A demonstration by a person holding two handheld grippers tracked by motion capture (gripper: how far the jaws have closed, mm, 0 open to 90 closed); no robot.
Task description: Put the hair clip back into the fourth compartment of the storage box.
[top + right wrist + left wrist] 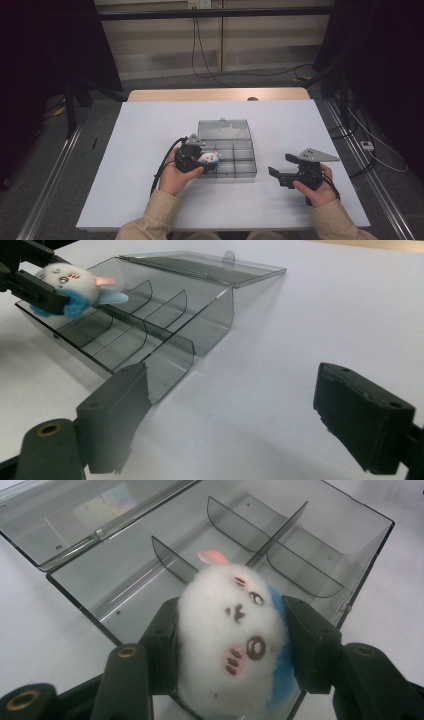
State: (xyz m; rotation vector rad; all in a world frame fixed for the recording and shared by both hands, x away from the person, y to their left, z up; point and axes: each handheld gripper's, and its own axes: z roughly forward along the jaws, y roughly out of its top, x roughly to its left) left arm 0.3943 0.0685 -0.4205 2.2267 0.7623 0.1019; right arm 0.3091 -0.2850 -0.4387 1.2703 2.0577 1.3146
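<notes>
A white plush toy (pixel 209 158) with a pink ear and a blue back is clamped between the black jaws of my left gripper (pixel 204 160). It hangs over the left end of a smoke-grey plastic box (pixel 241 156) with several compartments. The box's lid (pixel 223 129) lies open, folded back flat. In the left gripper view the toy (pixel 227 630) faces the camera, with the divided box (pixel 325 535) behind it. My right gripper (pixel 280 165) stands open to the right of the box, apart from it. In its own view the right gripper (pixel 235 390) holds nothing; the box (pixel 202 320) and toy (pixel 75 280) lie ahead.
The box sits on a white sheet (pixel 150 130) covering the table, with bare sheet to the left, right and front. A wooden table edge (pixel 215 94) shows at the back. Cables (pixel 200 60) run across the floor beyond, and metal rails (pixel 50 175) flank the table.
</notes>
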